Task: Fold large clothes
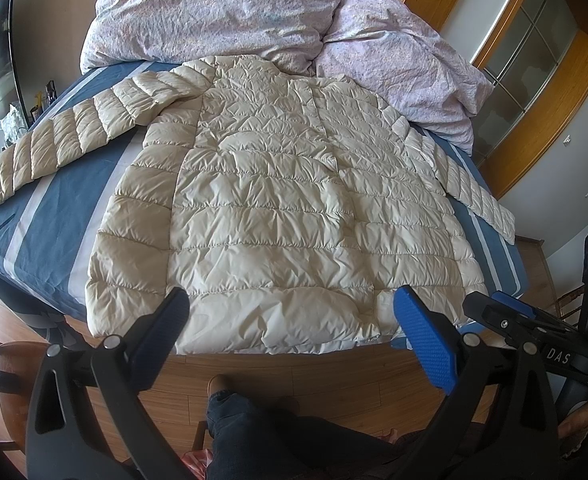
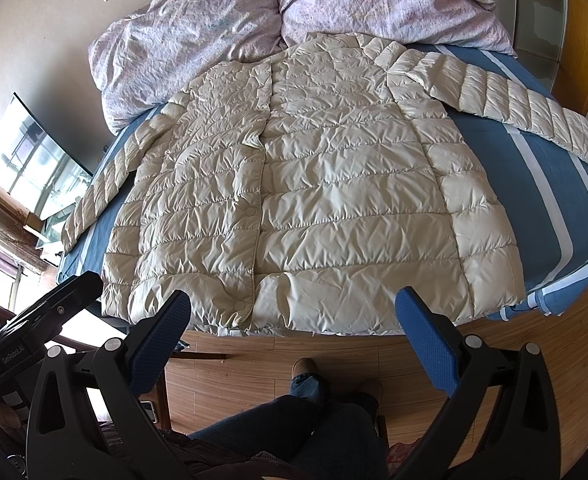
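1. Jacket: cream quilted puffer, laid flat and face up on the bed, hem along the near edge, collar toward the far edge against the pillows. Front closed with snaps. No fold made yet, by the look of it.

2. Sleeves: both spread outward. One sleeve runs toward the bed's left edge; the other sleeve angles toward the right edge, its cuff at or just past that edge.

3. Left hand-held gripper: jaws spread wide, holding nothing, raised above the floor just short of the hem, apart from the jacket.

4. Right hand-held gripper: likewise spread wide and empty, just short of the hem, beside the left one.

5. Surroundings: striped blue sheet on the bed, wooden floor below, the person's legs between the grippers.

6. Risk, slippage: the shell looks slick and puffy; a shallow pinch would probably catch only the top layer, and the fabric could slide out mid-fold.

7. Risk, drag: the hem lies right on the near edge; a pull toward the person could likely tip the jacket's lower part onto the floor.

8. Risk, crooked fold: the sleeves lie unevenly, so folding them inward without matching them could leave a lopsided bundle. Trapped air may spring the fold open.
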### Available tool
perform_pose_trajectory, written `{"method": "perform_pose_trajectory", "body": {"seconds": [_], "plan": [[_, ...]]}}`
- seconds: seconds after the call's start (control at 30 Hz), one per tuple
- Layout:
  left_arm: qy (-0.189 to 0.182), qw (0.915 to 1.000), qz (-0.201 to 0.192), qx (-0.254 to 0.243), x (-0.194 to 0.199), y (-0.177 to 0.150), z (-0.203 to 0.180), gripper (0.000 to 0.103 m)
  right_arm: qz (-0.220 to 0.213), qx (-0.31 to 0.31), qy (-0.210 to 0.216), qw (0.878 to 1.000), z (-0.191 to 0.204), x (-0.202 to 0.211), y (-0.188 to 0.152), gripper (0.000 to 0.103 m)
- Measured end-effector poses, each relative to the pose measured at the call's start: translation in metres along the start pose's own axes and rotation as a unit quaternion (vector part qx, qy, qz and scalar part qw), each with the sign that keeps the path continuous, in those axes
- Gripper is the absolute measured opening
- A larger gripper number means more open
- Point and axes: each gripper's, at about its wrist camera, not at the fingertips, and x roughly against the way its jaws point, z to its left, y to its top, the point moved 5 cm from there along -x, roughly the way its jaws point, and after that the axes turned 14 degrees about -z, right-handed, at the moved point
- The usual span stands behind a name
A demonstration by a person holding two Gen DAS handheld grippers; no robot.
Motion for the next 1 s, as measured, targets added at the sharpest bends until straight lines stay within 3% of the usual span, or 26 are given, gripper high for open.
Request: {"method": "perform_pose_trajectory", "body": {"seconds": [0.37, 0.53, 0.73, 1.0], "plan": [[0.001, 1.0, 0.002, -0.001, -0.001, 0.0, 0.0, 0.101, -0.003, -0.004, 0.001, 1.0, -0.003, -0.001, 0.002, 0.102], [0.012, 0.9999, 0.008, 0.007, -0.019, 0.007, 0.003, 0.101, -0.018, -0.016, -0.012, 1.0, -0.023, -0.016, 0.021, 0.102], [0.035, 0.9992, 0.016, 0.011, -0.044, 0.019, 0.014, 0.101, -0.021, -0.075, -0.051, 0.996, -0.083, -0.039, 0.054, 0.102], [0.071, 0.9973, 0.019, 0.001, -0.078, 0.043, 0.021, 0.101, -0.044, -0.119, -0.145, 0.981, -0.19, -0.065, 0.103, 0.102]]}}
